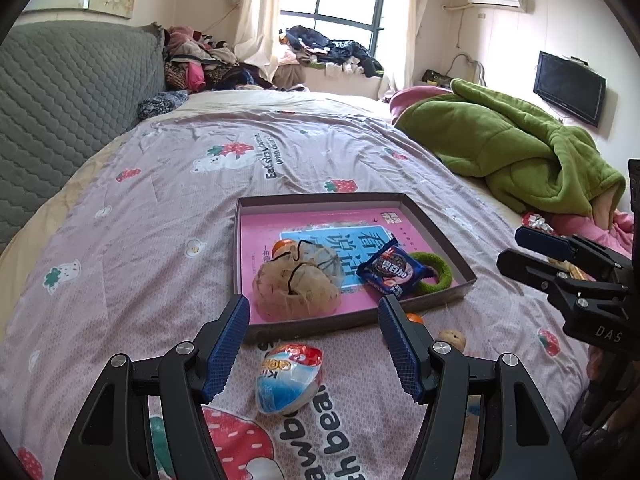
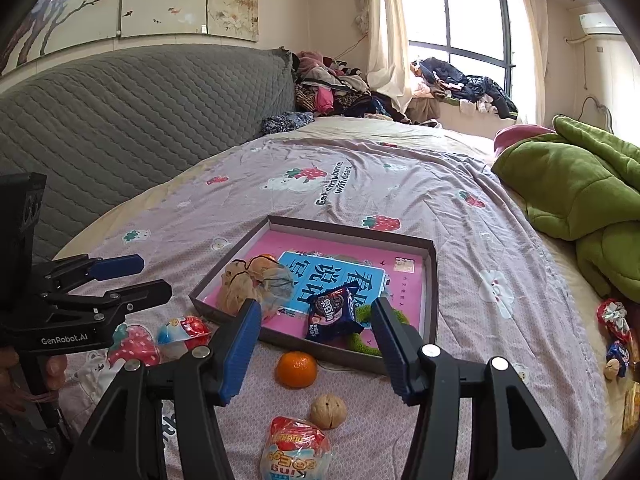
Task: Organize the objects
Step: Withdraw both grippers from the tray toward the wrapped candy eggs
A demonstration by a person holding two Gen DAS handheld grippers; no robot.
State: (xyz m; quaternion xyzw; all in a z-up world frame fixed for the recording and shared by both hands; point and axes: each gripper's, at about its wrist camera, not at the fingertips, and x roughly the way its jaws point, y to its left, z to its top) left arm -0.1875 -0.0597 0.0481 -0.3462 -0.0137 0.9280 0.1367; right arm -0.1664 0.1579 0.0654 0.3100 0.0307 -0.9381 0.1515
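Egg-shaped snack in crinkly red, white and blue foil (image 1: 289, 378): on the bedspread before the shallow brown cardboard tray (image 1: 440, 236). Likely light, slippery, crushable; grip across its middle. Left gripper (image 1: 314, 350) released, empty; right gripper (image 2: 316, 354) likewise.

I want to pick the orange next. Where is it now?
In the right wrist view the orange lies on the bedspread just outside the near wall of the box, with the walnut beside it, nearer the camera.
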